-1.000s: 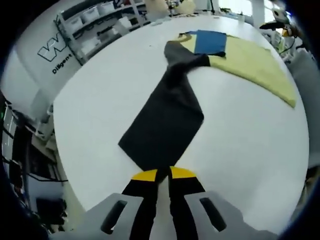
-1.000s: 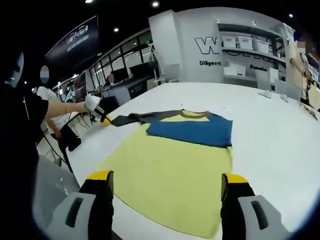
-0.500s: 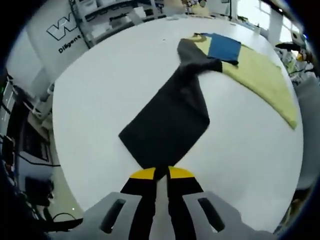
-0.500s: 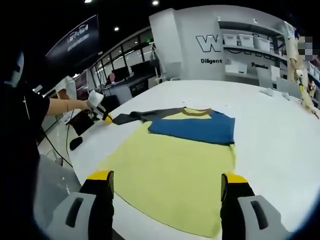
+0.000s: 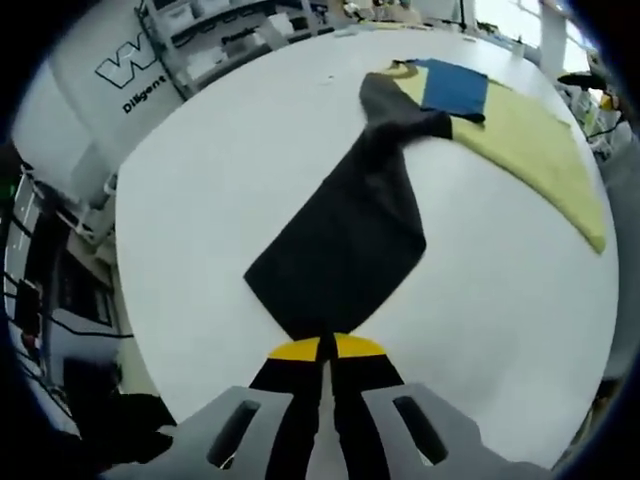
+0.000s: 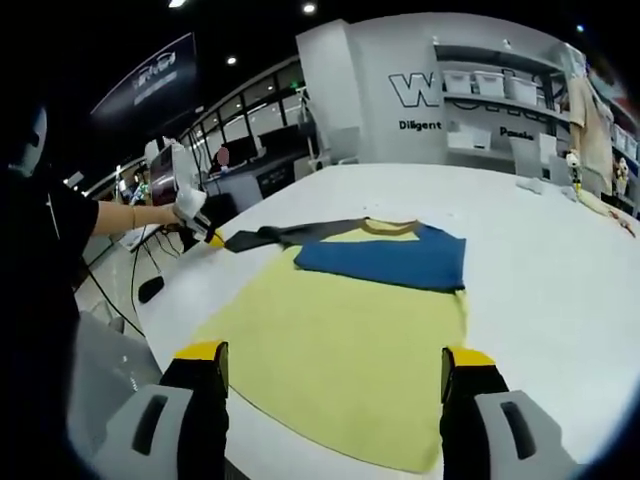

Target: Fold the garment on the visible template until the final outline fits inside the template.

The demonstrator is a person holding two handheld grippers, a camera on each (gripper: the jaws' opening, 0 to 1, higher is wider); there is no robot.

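On the white table (image 5: 200,200), left gripper (image 5: 322,347) fingers pinch the dark sleeve (image 5: 345,240) end; right gripper (image 6: 332,362) fingers spread above the yellow garment (image 6: 350,350).

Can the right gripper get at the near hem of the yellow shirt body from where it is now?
Probably yes. The right gripper stands open with the yellow shirt body's near hem lying flat on the white table just ahead between its jaws, nothing on top. The left gripper is off at the dark grey sleeve, clear of that path.

The left hand-held gripper (image 5: 322,352) has its jaws pressed together — the right hand-held gripper (image 6: 332,368) has its jaws spread wide.
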